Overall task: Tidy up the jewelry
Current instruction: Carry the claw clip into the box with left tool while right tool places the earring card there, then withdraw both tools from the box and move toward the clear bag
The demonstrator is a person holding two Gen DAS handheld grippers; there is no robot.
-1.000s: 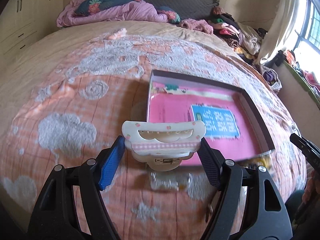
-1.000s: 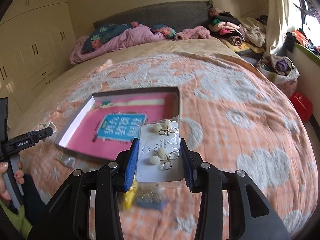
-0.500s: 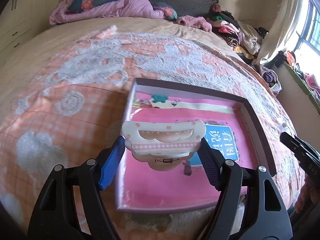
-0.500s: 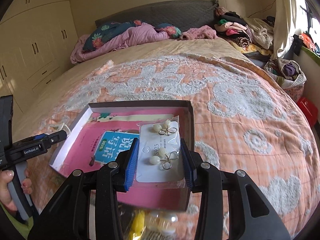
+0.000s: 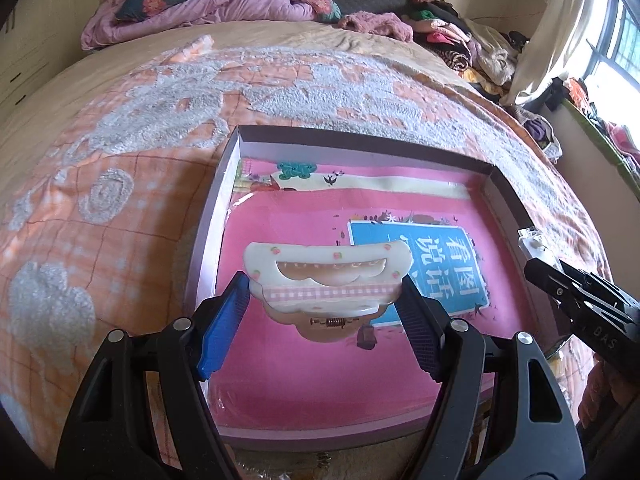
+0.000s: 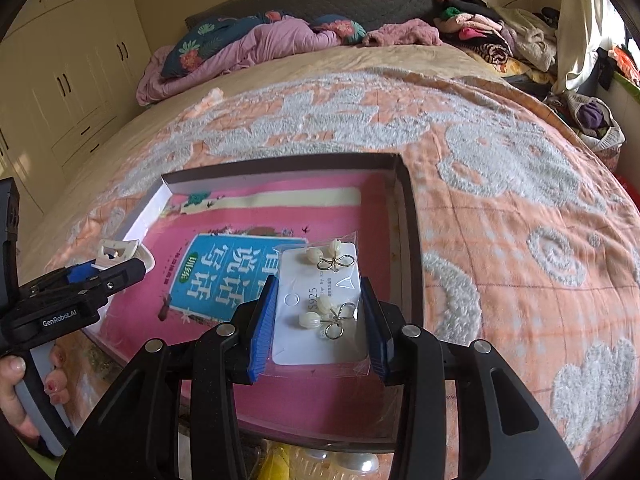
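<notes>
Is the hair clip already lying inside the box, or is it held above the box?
Held. The left hand-held gripper is shut on the hair clip, above the pink floor of the box, not lying there.

left gripper: "GenRobot.AI" | earring card: "S925" | book cover: Chinese title

A cream hair claw clip with tiny pink flowers and a pink gingham band sits level at centre frame, above the pink floor of a shallow open box. In the right wrist view, a clear packet holding a white card of pearl-and-wire earrings lies flat at lower centre, over the box's right side.
</notes>
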